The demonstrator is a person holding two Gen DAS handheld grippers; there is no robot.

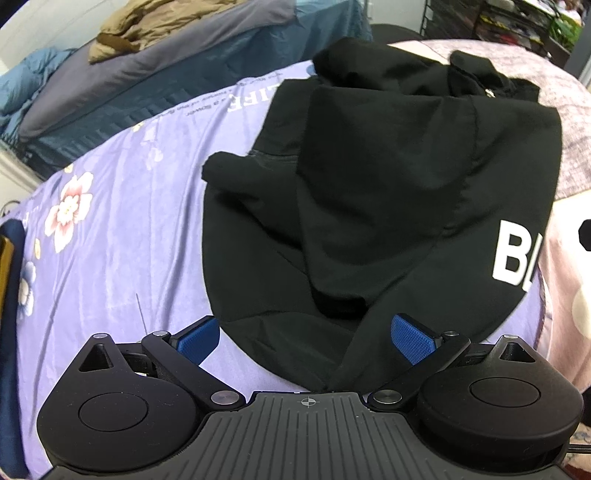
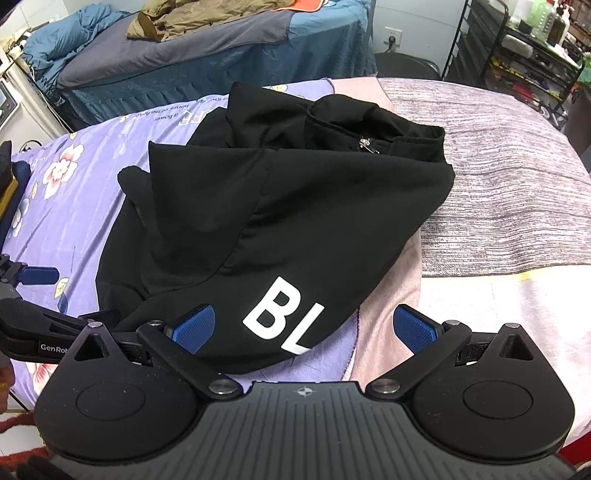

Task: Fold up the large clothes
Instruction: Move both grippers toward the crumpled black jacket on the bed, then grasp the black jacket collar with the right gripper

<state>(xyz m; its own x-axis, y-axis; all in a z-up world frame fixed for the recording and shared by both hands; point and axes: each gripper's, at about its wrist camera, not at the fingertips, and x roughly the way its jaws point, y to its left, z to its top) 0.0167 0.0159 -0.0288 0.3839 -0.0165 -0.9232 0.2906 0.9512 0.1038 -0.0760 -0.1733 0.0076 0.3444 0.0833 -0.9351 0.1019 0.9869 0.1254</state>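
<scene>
A black hooded garment (image 1: 388, 192) with white letters "BL" (image 1: 511, 258) lies partly folded on a bed, sleeves and hood laid over its body. My left gripper (image 1: 306, 339) is open, its blue pads on either side of the garment's near hem, holding nothing. In the right wrist view the same garment (image 2: 288, 206) lies ahead, its white letters (image 2: 284, 317) near my right gripper (image 2: 304, 326), which is open and empty above the near edge. The left gripper (image 2: 33, 291) shows at the left edge there.
The bed has a purple flowered sheet (image 1: 122, 229) on the left and a pink-grey blanket (image 2: 509, 192) on the right. A second bed with blue bedding and a tan garment (image 2: 177, 22) stands behind. Metal shelving (image 2: 524, 55) is at the far right.
</scene>
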